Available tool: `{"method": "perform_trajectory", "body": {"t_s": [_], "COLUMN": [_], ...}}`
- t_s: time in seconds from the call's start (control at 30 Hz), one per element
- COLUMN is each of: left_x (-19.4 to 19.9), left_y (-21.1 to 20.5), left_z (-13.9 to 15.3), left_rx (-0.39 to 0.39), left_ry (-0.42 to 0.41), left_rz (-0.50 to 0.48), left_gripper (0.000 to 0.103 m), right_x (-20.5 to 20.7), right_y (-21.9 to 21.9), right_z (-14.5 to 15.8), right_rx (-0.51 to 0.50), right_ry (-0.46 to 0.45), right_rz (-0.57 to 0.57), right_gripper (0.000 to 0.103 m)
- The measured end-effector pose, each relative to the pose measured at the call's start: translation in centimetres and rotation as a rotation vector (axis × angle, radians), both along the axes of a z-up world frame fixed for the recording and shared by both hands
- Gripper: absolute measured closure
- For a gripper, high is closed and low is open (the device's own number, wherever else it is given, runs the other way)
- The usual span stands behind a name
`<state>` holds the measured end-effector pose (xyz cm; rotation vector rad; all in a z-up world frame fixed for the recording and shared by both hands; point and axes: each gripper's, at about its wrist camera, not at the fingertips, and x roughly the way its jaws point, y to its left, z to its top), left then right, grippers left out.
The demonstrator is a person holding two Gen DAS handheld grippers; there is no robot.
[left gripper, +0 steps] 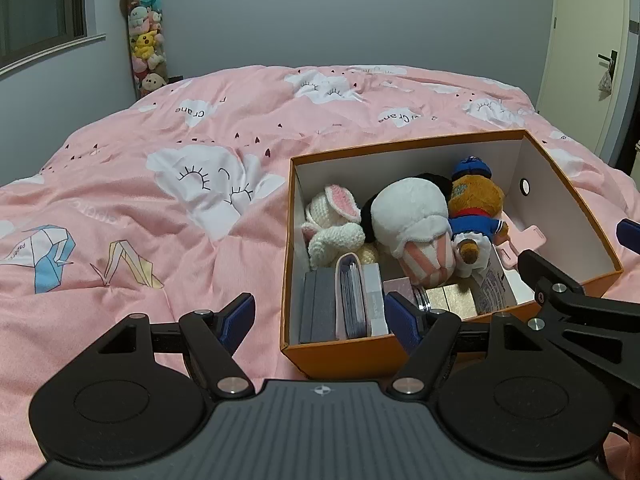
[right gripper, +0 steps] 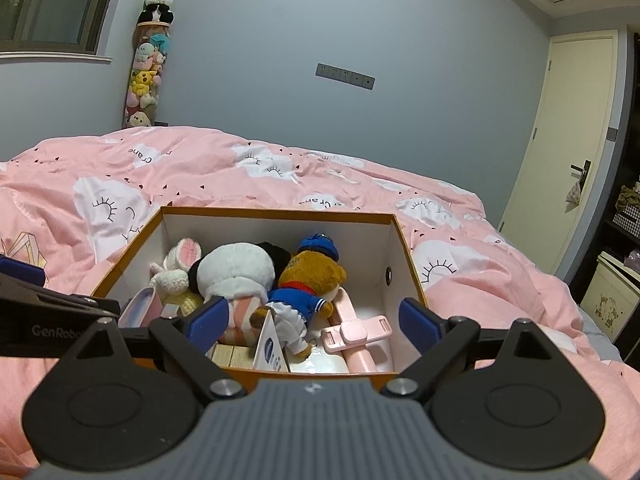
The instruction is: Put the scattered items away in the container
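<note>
An orange box (left gripper: 400, 146) (right gripper: 280, 213) with white inner walls stands on the pink bed. It holds a white crochet rabbit (left gripper: 336, 224) (right gripper: 180, 264), a white and black plush (left gripper: 416, 216) (right gripper: 236, 276), a brown bear in a blue sailor suit (left gripper: 476, 208) (right gripper: 312, 280), a pink phone holder (right gripper: 352, 328) and a binder (left gripper: 352, 300) among small boxes. My left gripper (left gripper: 320, 314) is open at the box's near left corner, holding nothing. My right gripper (right gripper: 314, 316) is open over the near edge, nothing between its pads.
The pink duvet (left gripper: 180, 240) with cloud prints spreads to the left of and behind the box. A tall tube of plush toys (left gripper: 146, 44) topped by a panda stands in the far left corner. A door (right gripper: 568, 152) is at the right.
</note>
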<state>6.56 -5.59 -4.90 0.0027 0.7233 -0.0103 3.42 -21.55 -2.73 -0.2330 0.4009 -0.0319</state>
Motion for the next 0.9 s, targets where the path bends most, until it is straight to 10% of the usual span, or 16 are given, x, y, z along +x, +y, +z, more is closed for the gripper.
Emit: {"method": "perform_trajectory", "body": {"t_s": [0.9], "left_x": [0.54], "left_y": [0.12], "left_z": [-0.81], "left_rx": [0.009], "left_ry": [0.053], "left_rz": [0.016], "left_gripper": [0.019], "right_x": [0.30], "right_y": [0.28], "right_z": [-0.66], "right_rx": [-0.005], "right_ry": [0.026], "right_rz": [0.011], "right_gripper": [0.008]}}
